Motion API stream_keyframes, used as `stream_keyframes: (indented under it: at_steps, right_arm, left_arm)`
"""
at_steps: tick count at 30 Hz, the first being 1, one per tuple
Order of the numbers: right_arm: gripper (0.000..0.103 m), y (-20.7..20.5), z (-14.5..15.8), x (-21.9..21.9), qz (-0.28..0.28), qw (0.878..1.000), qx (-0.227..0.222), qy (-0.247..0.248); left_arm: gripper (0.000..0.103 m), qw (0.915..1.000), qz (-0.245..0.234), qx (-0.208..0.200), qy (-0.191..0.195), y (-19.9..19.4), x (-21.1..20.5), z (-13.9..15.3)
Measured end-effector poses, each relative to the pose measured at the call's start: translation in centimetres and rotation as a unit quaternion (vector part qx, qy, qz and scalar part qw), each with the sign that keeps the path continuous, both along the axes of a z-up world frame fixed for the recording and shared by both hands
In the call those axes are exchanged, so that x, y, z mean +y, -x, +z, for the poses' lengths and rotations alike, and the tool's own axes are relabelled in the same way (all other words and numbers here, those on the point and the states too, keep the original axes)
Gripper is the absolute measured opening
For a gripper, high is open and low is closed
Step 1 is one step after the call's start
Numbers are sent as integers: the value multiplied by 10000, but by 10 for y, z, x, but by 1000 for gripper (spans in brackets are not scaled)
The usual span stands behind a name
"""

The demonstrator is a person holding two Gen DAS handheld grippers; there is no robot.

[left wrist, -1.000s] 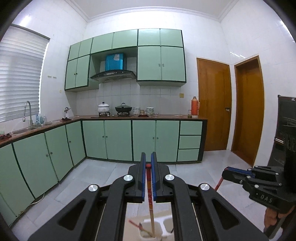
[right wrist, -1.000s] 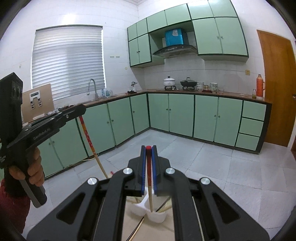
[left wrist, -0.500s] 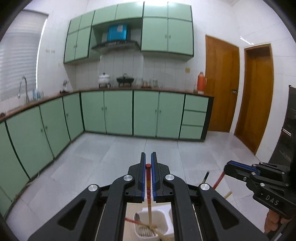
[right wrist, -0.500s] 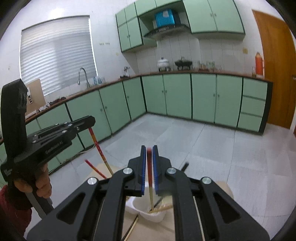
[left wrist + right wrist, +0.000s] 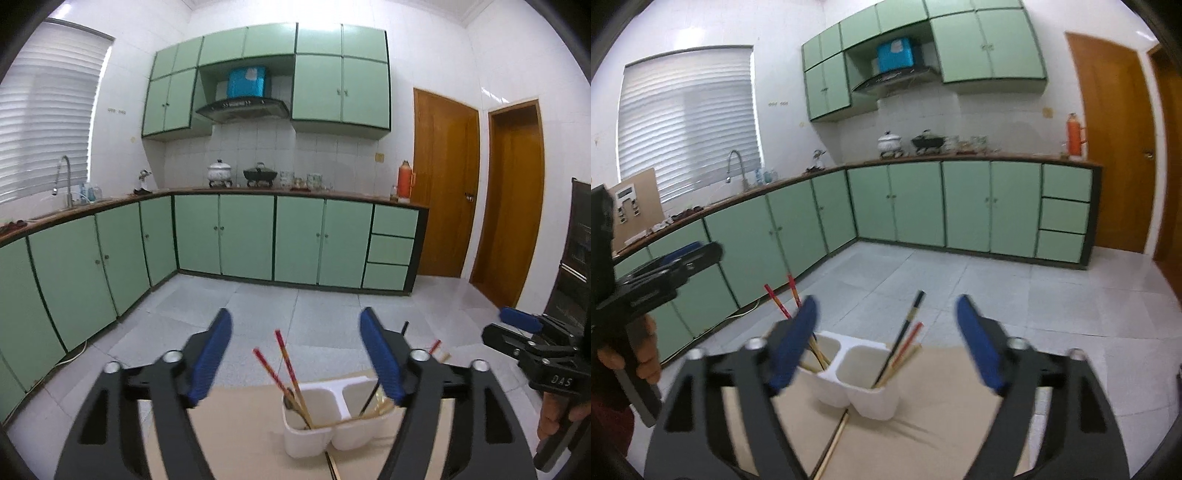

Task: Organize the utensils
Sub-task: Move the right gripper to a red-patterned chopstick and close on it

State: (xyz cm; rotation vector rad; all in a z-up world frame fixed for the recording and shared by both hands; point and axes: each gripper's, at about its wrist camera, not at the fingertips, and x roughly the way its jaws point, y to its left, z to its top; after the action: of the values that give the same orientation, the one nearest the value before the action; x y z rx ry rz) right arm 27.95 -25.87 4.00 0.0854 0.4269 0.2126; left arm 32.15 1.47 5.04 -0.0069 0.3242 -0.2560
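pale matte tabletop (image 5: 240, 424), glossy white two-cell holder (image 5: 332, 424), slim chopsticks (image 5: 291, 369), both tongs (image 5: 295, 354) (image 5: 886, 343) wide, empty

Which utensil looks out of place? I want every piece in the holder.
One chopstick lies flat on the table in front of the white holder, while the others stand inside its two compartments.

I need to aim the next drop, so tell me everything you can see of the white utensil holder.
The white utensil holder looks like glossy plastic with rounded corners, split by a central wall into two open-topped compartments. It stands upright on the tan tabletop. The left compartment holds two red-tipped chopsticks; the right one holds a black chopstick, a red-tipped one and a plain one, all leaning on the rims. Another chopstick lies on the table in front of its base; contact is unclear. Neither gripper touches it.
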Motion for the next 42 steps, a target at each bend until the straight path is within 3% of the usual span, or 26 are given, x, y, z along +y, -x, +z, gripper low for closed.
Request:
stream_keyframes:
  at_steps: [2,9,18,24,29,36,38,40,42]
  right_arm:
    - [91,18,-6,-2,-130,9999,-53,3]
    - [95,68,-38,-4,-414,9991,-43,13]
    - [98,111,-68,7,-512,9987,-46,30]
    - [98,130,-107,23,-509,9983,234,140]
    - [98,141,-145,38,-442,9972,602,15]
    - [97,153,-178,61,-421,9954,863,15]
    - [94,154,-184,70,-347,9948,953,99]
    - [72,156,-195,82,-200,9935,1096,252]
    - [65,157,-206,94,-105,9903,1307,464]
  left_arm:
    - [81,9999,41,-96,-40,22,2,-7]
    - [94,9998,117,-78,-137,77,4,-43]
    - [97,9992,118,234,-290,124,7,-97]
    - [97,9977,251,591,-213,143,20,-135]
    - [97,9953,383,789,-410,155,31,-167]
    - [97,9921,557,961,-579,169,49,-189]
    - [97,9913,592,1019,-586,173,54,-193]
    - [97,9908,617,1065,-567,176,57,-195]
    - [97,9905,632,1093,-546,179,61,-197]
